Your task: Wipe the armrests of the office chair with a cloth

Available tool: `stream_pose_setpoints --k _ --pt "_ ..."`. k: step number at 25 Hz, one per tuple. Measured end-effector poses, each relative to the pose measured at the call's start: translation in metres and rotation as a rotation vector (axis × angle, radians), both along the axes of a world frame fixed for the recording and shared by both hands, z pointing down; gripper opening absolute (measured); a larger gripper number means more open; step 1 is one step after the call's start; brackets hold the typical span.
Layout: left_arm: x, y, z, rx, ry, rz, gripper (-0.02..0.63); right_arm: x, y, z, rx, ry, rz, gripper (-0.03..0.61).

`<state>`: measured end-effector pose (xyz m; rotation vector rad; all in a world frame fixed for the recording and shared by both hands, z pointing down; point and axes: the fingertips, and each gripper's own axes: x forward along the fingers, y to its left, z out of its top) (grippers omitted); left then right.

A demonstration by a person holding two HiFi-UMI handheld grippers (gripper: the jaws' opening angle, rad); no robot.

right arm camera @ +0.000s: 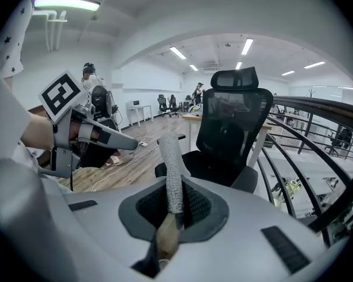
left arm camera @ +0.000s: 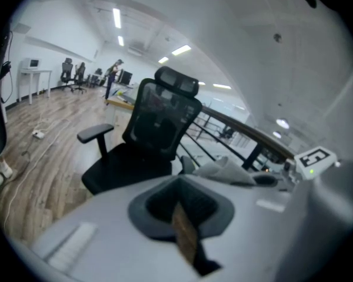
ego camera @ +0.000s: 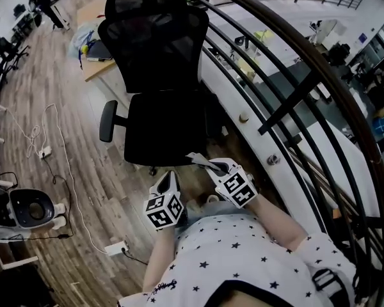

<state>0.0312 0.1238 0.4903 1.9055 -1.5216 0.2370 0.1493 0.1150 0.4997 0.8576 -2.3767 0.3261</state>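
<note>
Far left on the wood floor (ego camera: pixel 83 165) we see a white device (ego camera: pixel 29 208). A cable (ego camera: pixel 65 171) trails past it to a power strip (ego camera: pixel 115 248). Apart from that cable, the floor on this side of the chair (ego camera: pixel 160 75) is open.

Behind the chair's back stands a table (ego camera: pixel 96 70) with a few small things on it that we cannot name. One armrest (ego camera: pixel 108 121) juts out over the open floor with nothing touching it.

The chair faces us. Our left tool (ego camera: pixel 171 178) is held just short of the seat's front edge. Its jaws are pressed together with nothing between them, and its own view (left arm camera: pixel 185 239) shows only the pads meeting.

Just beside it, our right tool (ego camera: pixel 212 167) is clamped on the cloth (ego camera: pixel 198 160). The cloth is a grey rolled strip that stands up out of the jaws in that tool's view (right arm camera: pixel 167 231), (right arm camera: pixel 172 169). It hangs in the air near the seat's front corner, clear of both armrests.

On the right the chair stands close against the white base of the curved railing (ego camera: pixel 294 94). There is little room there, and in the head view we can hardly make out the armrest on that side. The railing's dark bars sweep down beside our right arm.
</note>
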Motion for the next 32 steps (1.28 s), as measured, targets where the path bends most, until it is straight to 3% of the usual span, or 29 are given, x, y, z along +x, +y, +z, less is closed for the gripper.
stream_pose_setpoints --k 20,32 --pt "-0.163 -0.091 -0.007 0.006 0.008 -0.009 0.008 -0.149 -0.087 -0.014 0.011 0.001 0.024 0.025" --pt "-0.253 -0.13 -0.002 -0.014 0.014 0.033 0.008 -0.242 -0.132 -0.016 0.023 0.016 0.049 0.025"
